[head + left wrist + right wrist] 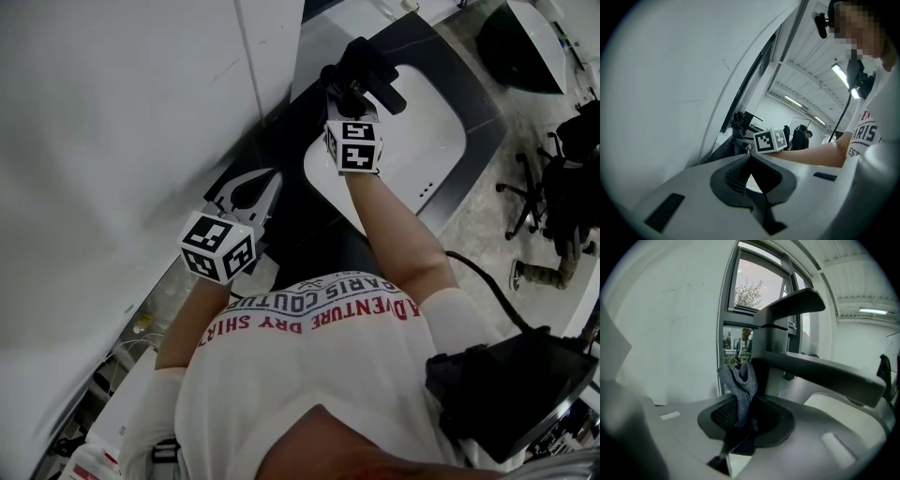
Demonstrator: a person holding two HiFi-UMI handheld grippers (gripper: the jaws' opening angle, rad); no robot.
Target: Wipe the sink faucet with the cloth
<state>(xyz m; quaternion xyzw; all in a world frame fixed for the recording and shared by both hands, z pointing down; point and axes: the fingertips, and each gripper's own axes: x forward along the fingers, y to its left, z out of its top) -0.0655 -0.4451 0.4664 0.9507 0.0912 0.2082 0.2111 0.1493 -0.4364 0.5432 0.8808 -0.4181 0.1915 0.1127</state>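
Right claw (743, 416) is clamped on the grey cloth (739, 380). The free tuft stands up against the black faucet (787, 329), on the column just below the lever. Looks like contact, but a thin gap can't be ruled out.

Left claw (752, 180) has its jaws together with nothing in them. It's parked over the dark bench (291, 206), well apart from the faucet.

Progress, as a judgement: cloth picked up and brought to the faucet, wiping at or near its start. Lever, spout and base are likely all left to do. No view shows which surfaces are already clean.

Hidden:
- head view: the cloth is lost behind the right claw and the dark faucet
- right gripper view: the faucet base is blocked by the claw body and the spout tip runs toward the frame edge
- the sink (427, 141) is only partly seen
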